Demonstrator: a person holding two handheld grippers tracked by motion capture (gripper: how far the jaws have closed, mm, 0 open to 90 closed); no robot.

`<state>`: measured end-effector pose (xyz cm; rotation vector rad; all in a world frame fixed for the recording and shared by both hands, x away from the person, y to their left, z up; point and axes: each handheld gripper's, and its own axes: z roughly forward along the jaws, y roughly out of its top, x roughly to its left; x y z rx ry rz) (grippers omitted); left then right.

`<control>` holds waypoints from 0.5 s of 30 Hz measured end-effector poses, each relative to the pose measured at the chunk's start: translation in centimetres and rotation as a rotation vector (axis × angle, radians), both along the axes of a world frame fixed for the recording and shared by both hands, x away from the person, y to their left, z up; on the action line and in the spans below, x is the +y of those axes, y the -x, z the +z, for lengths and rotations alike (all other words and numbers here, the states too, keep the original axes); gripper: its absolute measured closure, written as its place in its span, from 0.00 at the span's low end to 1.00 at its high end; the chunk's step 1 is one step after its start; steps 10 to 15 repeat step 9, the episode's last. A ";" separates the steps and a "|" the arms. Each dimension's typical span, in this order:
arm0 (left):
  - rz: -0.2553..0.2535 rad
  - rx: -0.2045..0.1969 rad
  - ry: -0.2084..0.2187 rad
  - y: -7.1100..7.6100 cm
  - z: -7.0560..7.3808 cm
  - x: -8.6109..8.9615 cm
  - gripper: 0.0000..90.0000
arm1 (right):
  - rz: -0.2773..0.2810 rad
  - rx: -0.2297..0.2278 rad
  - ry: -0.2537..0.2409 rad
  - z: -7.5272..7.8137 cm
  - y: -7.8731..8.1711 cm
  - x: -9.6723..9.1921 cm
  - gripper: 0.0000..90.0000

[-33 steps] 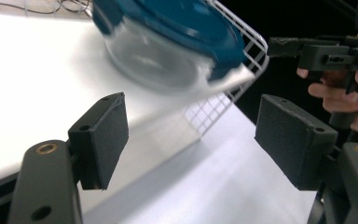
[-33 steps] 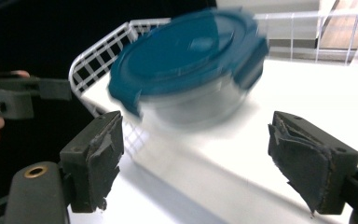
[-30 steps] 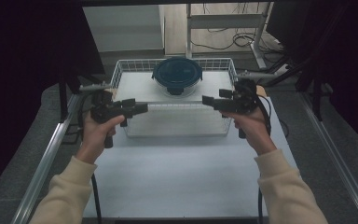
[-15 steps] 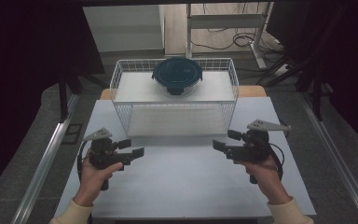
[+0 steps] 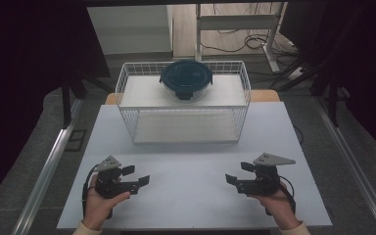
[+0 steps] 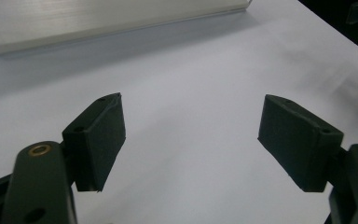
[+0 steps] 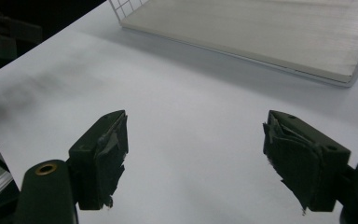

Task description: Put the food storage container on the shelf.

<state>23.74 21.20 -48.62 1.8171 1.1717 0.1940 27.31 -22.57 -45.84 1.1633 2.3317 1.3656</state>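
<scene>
A white wire basket [image 5: 127, 105] stands at the far middle of the white table [image 5: 191, 196]. Inside it, toward the back, sits a round glass container with a dark blue lid [image 5: 186, 77]. My left gripper [image 5: 138, 175] rests low at the near left, pointing right, open and empty. In the left gripper view its jaws stand wide apart over bare table, left gripper [image 6: 191, 135]. My right gripper [image 5: 239, 173] sits at the near right, pointing left, open too. The right gripper [image 7: 196, 140] has worn pads [image 7: 112, 154] and holds nothing; the basket's corner [image 7: 354, 81] lies ahead of it.
Metal rails [image 5: 49, 166] run along both sides of the table. A desk frame with cables [image 5: 235, 24] stands behind the basket. The other gripper [image 7: 9, 32] appears dimly at the upper left of the right gripper view.
Both grippers have pulled back from the basket's front to the near edge of the table over the last second, and have settled slightly lower since half a second ago.
</scene>
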 end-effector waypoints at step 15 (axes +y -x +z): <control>0.007 -0.015 -0.018 0.0 0.2 0.0 0.25 | -0.017 -0.008 -0.015 0.0 -0.1 -0.5 0.24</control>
